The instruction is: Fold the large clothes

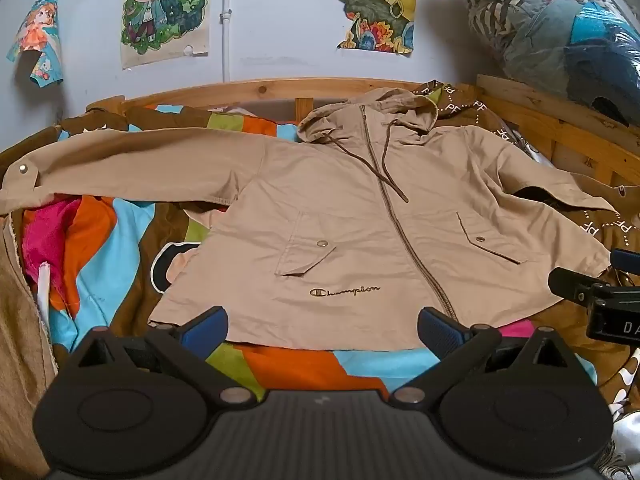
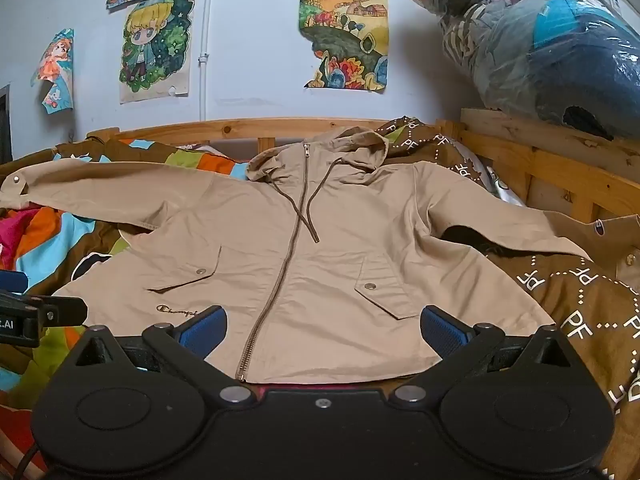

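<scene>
A tan hooded jacket [image 1: 360, 216] lies front-up and zipped across the centre of both frames, spread flat on a multicoloured bedspread [image 1: 120, 240]. Its hood [image 2: 320, 152] points toward the wooden bed rail [image 2: 224, 126] at the top of the bedding. One sleeve [image 1: 140, 160] runs out straight to the left edge of the frame; the other sleeve [image 2: 500, 220] angles toward the right edge over a brown printed cloth [image 2: 580, 300]. Two flap pockets with snaps sit either side of the zip, and an embroidered logo sits near the hem at lower left.

The left gripper [image 1: 322, 324] hovers at the hem, jaws spread wide, nothing between the blue pads. The right gripper [image 2: 322, 326] likewise stands spread over the hem by the zip end, empty; whether either pad touches the fabric cannot be judged from these angles.

Posters [image 2: 156, 48] hang on the wall at upper left. A plastic-wrapped bundle [image 2: 540, 40] occupies the upper right.
</scene>
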`<state>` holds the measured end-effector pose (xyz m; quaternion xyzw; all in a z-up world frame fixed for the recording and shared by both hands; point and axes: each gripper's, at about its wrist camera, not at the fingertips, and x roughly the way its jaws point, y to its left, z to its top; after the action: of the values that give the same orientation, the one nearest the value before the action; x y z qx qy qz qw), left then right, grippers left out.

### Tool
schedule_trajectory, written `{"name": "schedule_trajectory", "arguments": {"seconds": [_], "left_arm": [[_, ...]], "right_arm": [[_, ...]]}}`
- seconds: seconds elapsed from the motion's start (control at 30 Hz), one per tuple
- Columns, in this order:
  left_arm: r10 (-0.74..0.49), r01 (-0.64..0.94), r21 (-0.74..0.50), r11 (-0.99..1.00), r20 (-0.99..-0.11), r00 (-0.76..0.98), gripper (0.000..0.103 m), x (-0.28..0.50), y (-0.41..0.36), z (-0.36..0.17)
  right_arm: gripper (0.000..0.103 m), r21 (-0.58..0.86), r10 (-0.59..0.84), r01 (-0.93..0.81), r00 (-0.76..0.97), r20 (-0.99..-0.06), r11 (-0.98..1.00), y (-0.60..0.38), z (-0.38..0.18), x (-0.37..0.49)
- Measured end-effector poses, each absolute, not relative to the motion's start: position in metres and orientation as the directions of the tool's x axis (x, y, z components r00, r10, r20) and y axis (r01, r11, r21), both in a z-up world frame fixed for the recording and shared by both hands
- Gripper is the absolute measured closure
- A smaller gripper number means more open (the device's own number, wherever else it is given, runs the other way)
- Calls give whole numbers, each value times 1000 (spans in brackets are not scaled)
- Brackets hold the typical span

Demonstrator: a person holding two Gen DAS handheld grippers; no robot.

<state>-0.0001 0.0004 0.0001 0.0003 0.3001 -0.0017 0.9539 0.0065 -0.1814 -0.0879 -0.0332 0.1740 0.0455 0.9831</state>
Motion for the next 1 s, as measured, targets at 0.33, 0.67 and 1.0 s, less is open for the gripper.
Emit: {"name": "schedule_trajectory", "arguments": {"seconds": [0.33,0.67,1.0], "left_arm": [[-2,2,0,1000,-576,817,1,0,-1,-1],[-1,2,0,1000,-579,815,1,1,-2,-1],[-3,2,-2,1000,-581,814,1,1,-1,-1]], "right_arm": [[1,-47,78,-101,933,-350,994,-182,-89,8],[1,-46,79,-102,933,-351,994,-182,-89,7],[1,-44,80,-102,932,-353,994,-183,-88,8]]}}
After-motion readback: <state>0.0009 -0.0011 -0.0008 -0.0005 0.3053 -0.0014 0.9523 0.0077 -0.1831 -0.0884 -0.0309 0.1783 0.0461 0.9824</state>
